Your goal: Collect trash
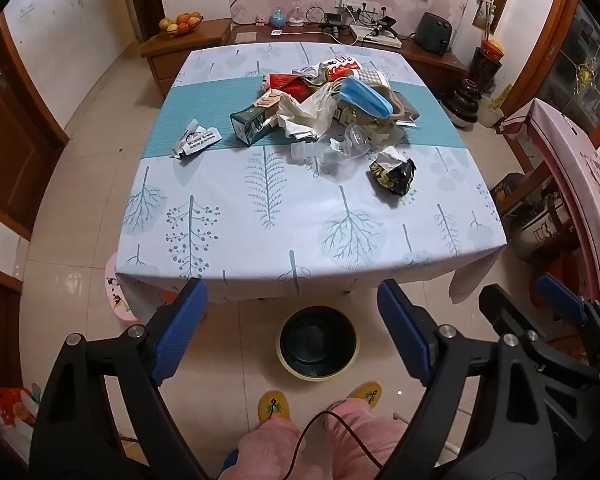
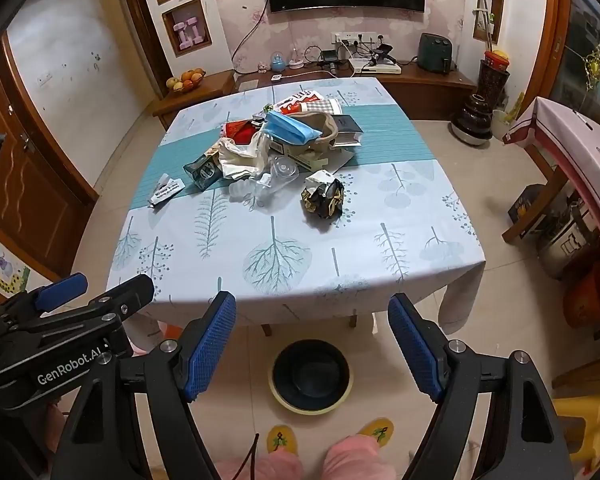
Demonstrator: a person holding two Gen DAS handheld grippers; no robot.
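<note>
A pile of trash (image 1: 324,104) lies on the far middle of the table (image 1: 260,240): a blue face mask (image 1: 366,98), a white plastic bag (image 1: 306,114), a dark green carton (image 1: 252,122), clear plastic cups (image 1: 352,142). A crumpled black-gold wrapper (image 1: 394,170) and a white wrapper (image 1: 194,140) lie apart from it. A dark bin (image 1: 318,342) with a pale rim stands on the floor below the table's near edge. My left gripper (image 1: 292,300) is open and empty above the bin. My right gripper (image 2: 312,316) is open and empty beside it; the pile (image 2: 276,144) and bin (image 2: 310,376) show there too.
A pink stool (image 1: 116,296) stands under the table's left corner. The person's feet in yellow slippers (image 1: 276,406) are just behind the bin. A wooden sideboard (image 1: 300,40) with a fruit bowl and electronics runs along the back wall. A second table (image 2: 580,148) stands right.
</note>
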